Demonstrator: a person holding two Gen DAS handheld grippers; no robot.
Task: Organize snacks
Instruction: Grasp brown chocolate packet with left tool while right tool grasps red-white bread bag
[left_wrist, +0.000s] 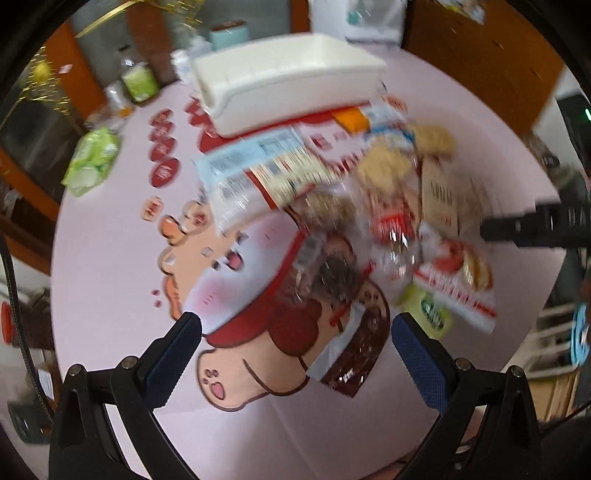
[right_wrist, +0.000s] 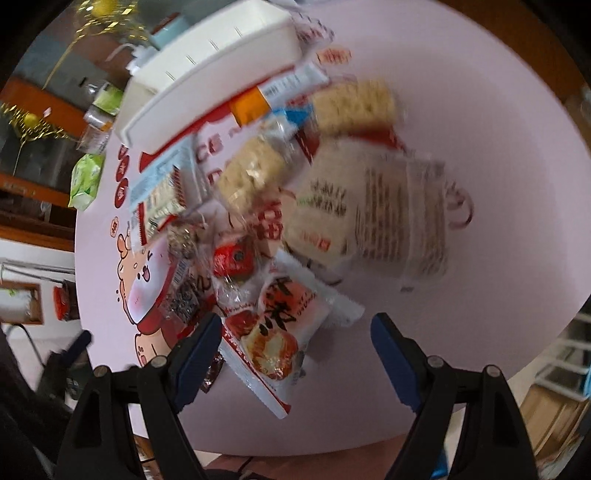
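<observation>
A pile of wrapped snack packets (left_wrist: 369, 206) lies on the pink cartoon table mat (left_wrist: 110, 258), in front of a white rectangular bin (left_wrist: 288, 77). My left gripper (left_wrist: 295, 332) is open and empty, above a dark brown packet (left_wrist: 354, 354) at the pile's near edge. My right gripper (right_wrist: 295, 332) is open and empty, with a red-and-white packet (right_wrist: 273, 332) lying between its fingers. In the right wrist view the bin (right_wrist: 207, 74) stands at the upper left, with a large cracker bag (right_wrist: 369, 214) in the middle. The right gripper's tip (left_wrist: 535, 225) shows at the right edge of the left wrist view.
A green packet (left_wrist: 92, 158) lies near the mat's left edge. Bottles and jars (left_wrist: 136, 77) stand at the back left beside a pale blue container (left_wrist: 229, 33). A white shelf rack (right_wrist: 565, 365) is off the table at the right.
</observation>
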